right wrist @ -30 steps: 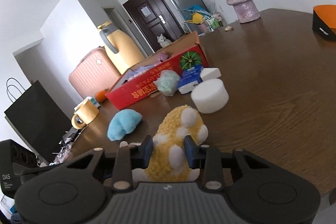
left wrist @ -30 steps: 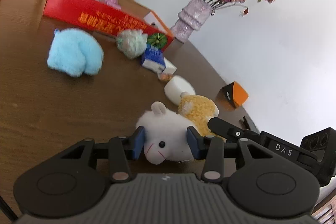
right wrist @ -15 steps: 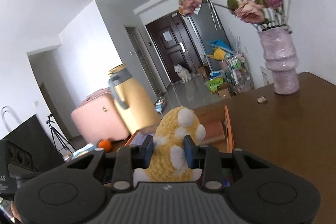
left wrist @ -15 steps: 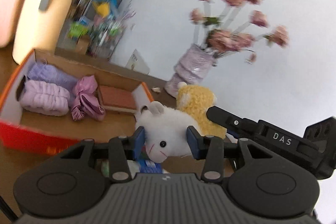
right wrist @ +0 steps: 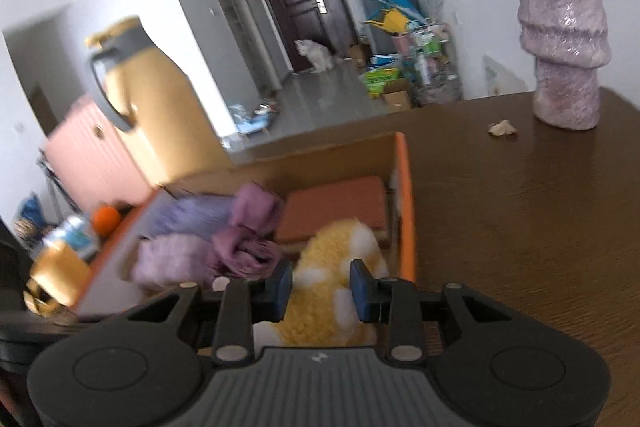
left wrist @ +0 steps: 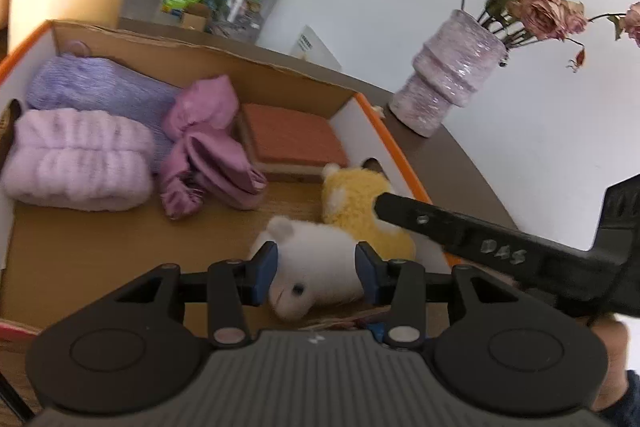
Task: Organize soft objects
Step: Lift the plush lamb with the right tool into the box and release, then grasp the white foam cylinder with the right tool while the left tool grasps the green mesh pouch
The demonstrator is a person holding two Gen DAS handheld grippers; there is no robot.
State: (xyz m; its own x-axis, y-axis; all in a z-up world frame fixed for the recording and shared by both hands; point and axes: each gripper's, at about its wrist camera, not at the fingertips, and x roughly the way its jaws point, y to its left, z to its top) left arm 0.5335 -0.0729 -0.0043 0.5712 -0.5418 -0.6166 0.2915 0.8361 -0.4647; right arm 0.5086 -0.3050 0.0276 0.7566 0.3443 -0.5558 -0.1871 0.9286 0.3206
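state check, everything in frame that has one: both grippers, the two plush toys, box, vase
left gripper: shut on the white plush toy
right gripper: shut on the yellow plush toy
white plush toy: held over the box
yellow plush toy: held over the box's right end
cardboard box: open, partly filled with soft items
vase: upright on the table, holding flowers

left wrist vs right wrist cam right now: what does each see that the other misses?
Left wrist only: the white plush held in the left gripper, plus the dried flowers.
Right wrist only: the door, a white cat, the yellow jug.
Both: the cardboard box, the yellow plush in the right gripper, and the purple vase.
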